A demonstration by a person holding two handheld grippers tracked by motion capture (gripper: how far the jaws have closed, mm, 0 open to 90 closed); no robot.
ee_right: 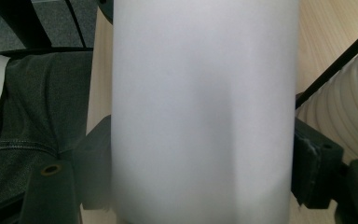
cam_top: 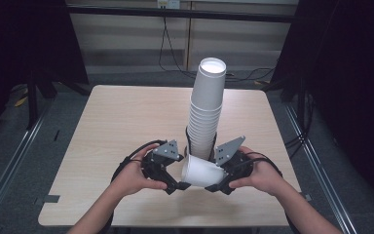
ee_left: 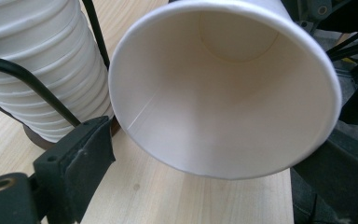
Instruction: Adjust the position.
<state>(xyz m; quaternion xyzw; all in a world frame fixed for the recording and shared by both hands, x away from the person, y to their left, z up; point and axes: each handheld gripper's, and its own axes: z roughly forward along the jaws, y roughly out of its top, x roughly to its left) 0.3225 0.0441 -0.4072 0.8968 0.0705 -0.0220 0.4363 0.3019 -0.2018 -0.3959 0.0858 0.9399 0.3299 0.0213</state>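
One paper cup [cam_top: 202, 171] is off the stack and lies on its side just above the worktop [cam_top: 126, 126], held between the two grippers at the near edge, right in front of the tall cup stack [cam_top: 207, 109]. Its open mouth faces the person's left, its base points right.

Right gripper [cam_top: 213, 186] clamps the cup: in the right gripper view the white wall sits between the two black jaws, both pressed against its sides. Left gripper [cam_top: 177, 186] is at the rim end; in the left gripper view its jaws stand spread, one beside the left of the rim, the other under the right edge. Looks like open, straddling the mouth, but whether the right-hand jaw touches the rim I can't tell.

Progress, as I judge it: separating a single cup looks done, or nearly. What's left is likely setting it down somewhere on the bare worktop, upright or mouth down — no placed cups on the worktop yet, so this seems an early stage. Stack is still many cups high, sitting in a dark holder with thin black uprights [ee_left: 95, 32].

Hard to make out: the base of the stack is hidden behind the held cup and the grey plates in the high view. The right gripper view is mostly blurred white cup wall; the jaw tips are hidden behind it. Room around is dark, with cables on the floor behind.
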